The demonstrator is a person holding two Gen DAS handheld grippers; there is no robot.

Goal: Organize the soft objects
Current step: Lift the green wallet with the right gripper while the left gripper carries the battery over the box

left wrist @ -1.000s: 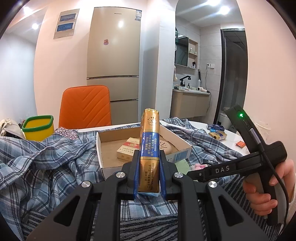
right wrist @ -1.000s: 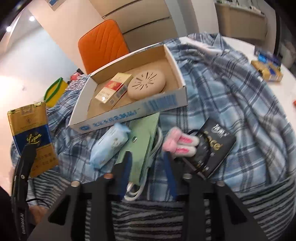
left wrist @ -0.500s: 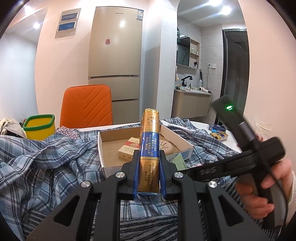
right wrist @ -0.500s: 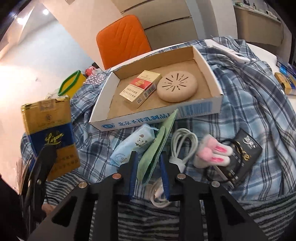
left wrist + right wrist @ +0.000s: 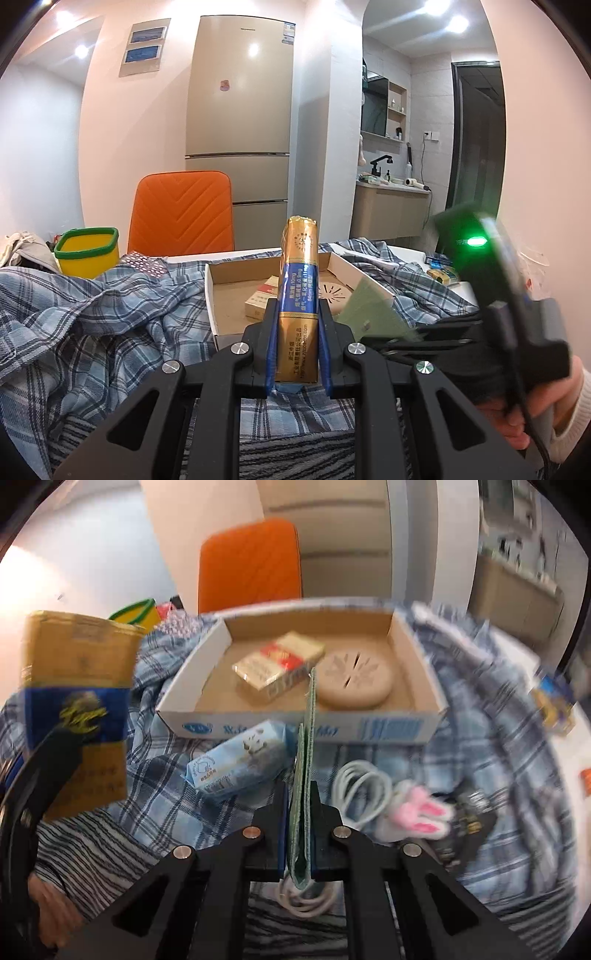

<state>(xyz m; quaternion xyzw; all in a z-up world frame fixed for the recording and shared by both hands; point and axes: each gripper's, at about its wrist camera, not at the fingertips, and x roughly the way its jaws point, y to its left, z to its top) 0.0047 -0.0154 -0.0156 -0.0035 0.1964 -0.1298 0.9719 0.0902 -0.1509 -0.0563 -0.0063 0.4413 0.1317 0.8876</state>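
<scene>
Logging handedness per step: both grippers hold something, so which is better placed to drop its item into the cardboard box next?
Probably right. The right gripper holds the green pouch edge-on, its tip overlapping the cardboard box; the left gripper holds its gold-and-blue pack farther back.

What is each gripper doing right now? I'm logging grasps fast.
Left gripper: shut on the gold-and-blue cigarette pack.
Right gripper: shut on the green pouch, held edge-up.

- Bare brown floor is showing along the left of the shallow white cardboard box; a red-and-cream pack and a round tan disc are filling its middle and right.
- A pale blue tissue packet and a coiled white cable are crowding my approach across the blue plaid cloth.
</scene>
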